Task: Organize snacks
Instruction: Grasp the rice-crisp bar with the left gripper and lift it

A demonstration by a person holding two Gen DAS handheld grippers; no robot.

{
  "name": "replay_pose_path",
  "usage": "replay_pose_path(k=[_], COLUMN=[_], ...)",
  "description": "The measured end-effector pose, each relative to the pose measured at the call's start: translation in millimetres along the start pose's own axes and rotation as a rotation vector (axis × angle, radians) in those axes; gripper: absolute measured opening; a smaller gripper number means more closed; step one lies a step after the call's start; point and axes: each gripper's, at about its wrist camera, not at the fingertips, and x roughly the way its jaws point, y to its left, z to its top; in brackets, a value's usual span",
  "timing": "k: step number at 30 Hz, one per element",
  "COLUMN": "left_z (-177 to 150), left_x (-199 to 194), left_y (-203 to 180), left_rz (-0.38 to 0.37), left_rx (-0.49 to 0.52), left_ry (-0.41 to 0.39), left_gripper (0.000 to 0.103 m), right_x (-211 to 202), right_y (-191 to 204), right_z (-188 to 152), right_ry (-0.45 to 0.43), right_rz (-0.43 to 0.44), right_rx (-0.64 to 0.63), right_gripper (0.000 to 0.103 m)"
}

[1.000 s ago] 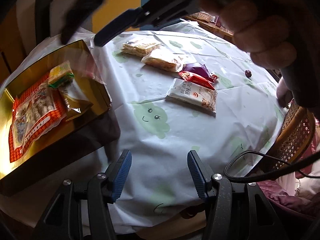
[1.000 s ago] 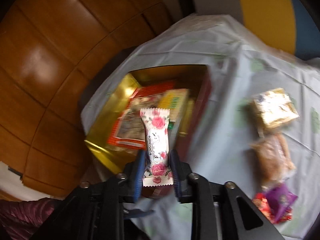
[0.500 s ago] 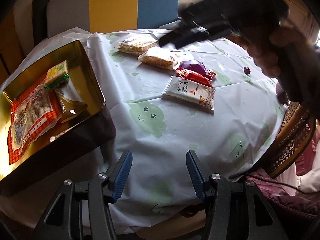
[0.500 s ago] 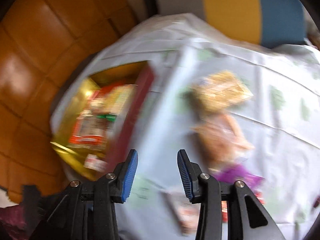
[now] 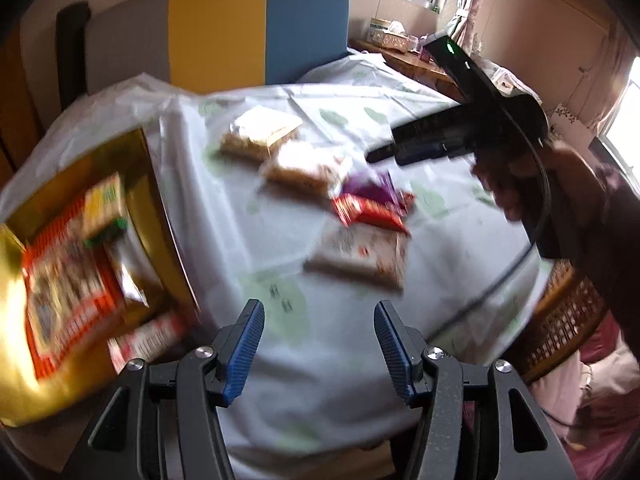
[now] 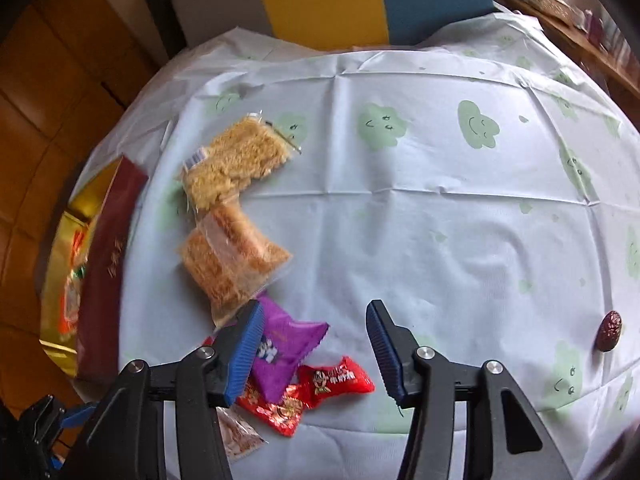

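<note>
The gold box [image 5: 156,184] at the table's left holds an orange bag [image 5: 60,292], a yellow-green packet [image 5: 104,204] and a red-and-white packet [image 5: 148,336] at its near corner. My left gripper [image 5: 318,312] hangs over bare cloth, jaws opening, nothing between them. My right gripper [image 6: 314,312] hovers over a purple packet [image 6: 288,344] and red packets [image 6: 336,378], its jaws opening and gripping nothing. Two clear bags of golden crisps [image 6: 236,160] [image 6: 232,256] lie beyond. A white packet [image 5: 360,256] lies nearest my left gripper.
A pale cloth with green clouds [image 6: 440,200] covers the round table. A red date [image 6: 609,330] lies near the right edge. A grey, yellow and blue chair back [image 5: 240,32] stands behind, a wicker chair [image 5: 568,312] at the right. A hand [image 5: 520,176] holds the right gripper.
My right gripper let go of the rose-patterned packet at the gold box, swung right over the loose snacks and widened its jaws. The left gripper rose a little.
</note>
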Motion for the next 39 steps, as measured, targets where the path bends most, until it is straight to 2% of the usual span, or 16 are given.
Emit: replay_pose_path(k=[3,5,10,17,24,28,31,33,37,39], left_z=[25.3,42.2,87.4,145.5,182.2,191.3,196.7,200.4,203.7,203.3], left_x=[8.0,14.2,35.6,90.6,148.2,174.6,191.7,202.7,218.9,217.1], left_y=[7.7,15.5,29.3,34.9,32.4,28.9,26.8,30.3,45.2,50.5], left_rz=[0.081,0.12,0.179,0.22,0.193,0.133,0.167,0.181,0.137,0.119], left_rx=[-0.007,-0.019,0.003,0.105,0.207,0.259,0.301,0.296,0.194,0.148], left_ry=[0.008,0.021,0.028,0.072,0.148,0.215,0.229,0.236,0.255,0.237], left_gripper=[0.07,0.07,0.073,0.08,0.083,0.083,0.083,0.083,0.086,0.078], right_x=[2.1,3.5,0.9,-5.7,-8.0,-8.4,-7.7,-6.2,-3.9,-2.6], right_y=[-4.1,-4.7,-3.8,-2.3,0.7,1.2,1.0,2.5,5.7,4.5], right_z=[1.3,0.6,0.3,-0.7,0.5,1.8,2.3,3.2,2.8,3.3], right_ry=[0.021,0.039,0.041,0.026,0.02,0.016,0.02,0.023,0.03,0.032], right_rz=[-0.004,-0.011,-0.02,-0.001,0.023,0.037,0.049,0.057,0.064,0.06], right_rx=[0.017,0.02,0.018,0.015,0.01,0.012,0.018,0.014,0.001,0.008], right_gripper=[0.054,0.054,0.054,0.054,0.054,0.054,0.054,0.054,0.054,0.054])
